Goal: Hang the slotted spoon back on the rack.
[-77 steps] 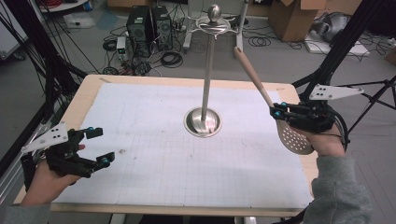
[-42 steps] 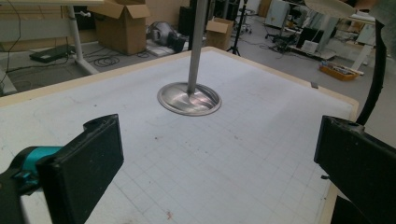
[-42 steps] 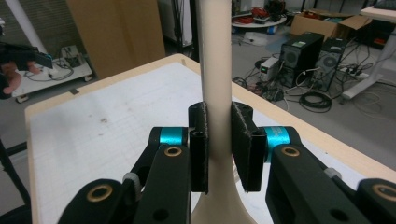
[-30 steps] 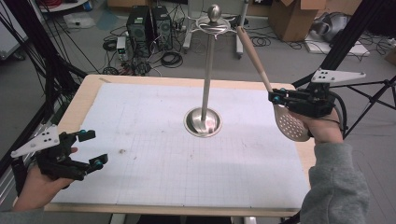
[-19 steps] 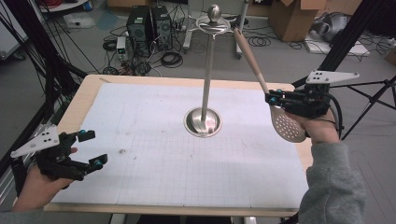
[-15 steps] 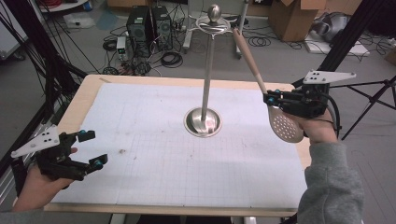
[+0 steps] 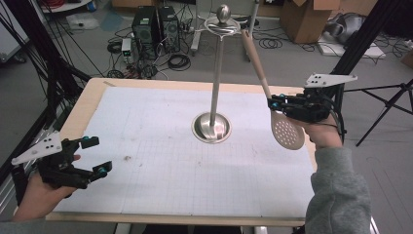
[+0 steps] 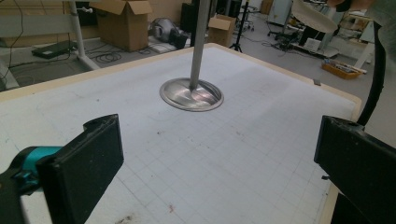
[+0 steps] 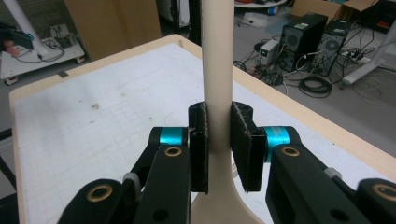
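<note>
High view, cream slotted spoon (image 7: pixel 287 131), wooden handle

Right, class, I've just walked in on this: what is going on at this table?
A person holds a gripper in each hand. The right gripper is shut on the neck of a slotted spoon, its handle tip up by the ring of a metal stand. The left gripper hangs open over the table.

Black two-jaw left gripper (image 7: pixel 92 156), teal collars at the joints, pale grey three-cornered plate on top dotted with holes. Right gripper (image 7: pixel 273 104) the same build, brass-ringed screws, rough black pads (image 9: pixel 243 140). Grey knit sleeve (image 7: pixel 336 190) at right.
</note>
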